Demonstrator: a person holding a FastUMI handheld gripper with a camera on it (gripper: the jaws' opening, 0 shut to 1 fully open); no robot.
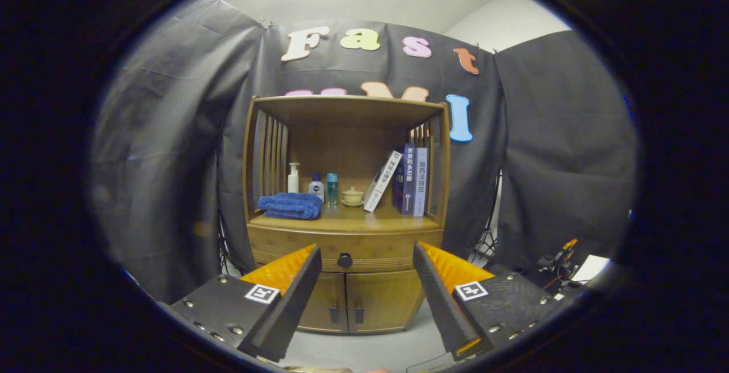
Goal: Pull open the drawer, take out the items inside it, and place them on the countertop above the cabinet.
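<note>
One drawer (344,248), shut, its knob (344,259) dead ahead between the fingers, well beyond them. Tool (367,265) gapes wide, holding nothing.

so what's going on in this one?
A person is holding the gripper out toward a wooden cabinet, fingers open and empty. The drawer is shut; its dark knob sits in the gap between the fingers, some way beyond them, untouched. On the countertop above it lie a folded blue towel, three small bottles, a small lidded cup and a few books. Two lower doors are closed. Nothing has come out of the drawer yet.
</note>
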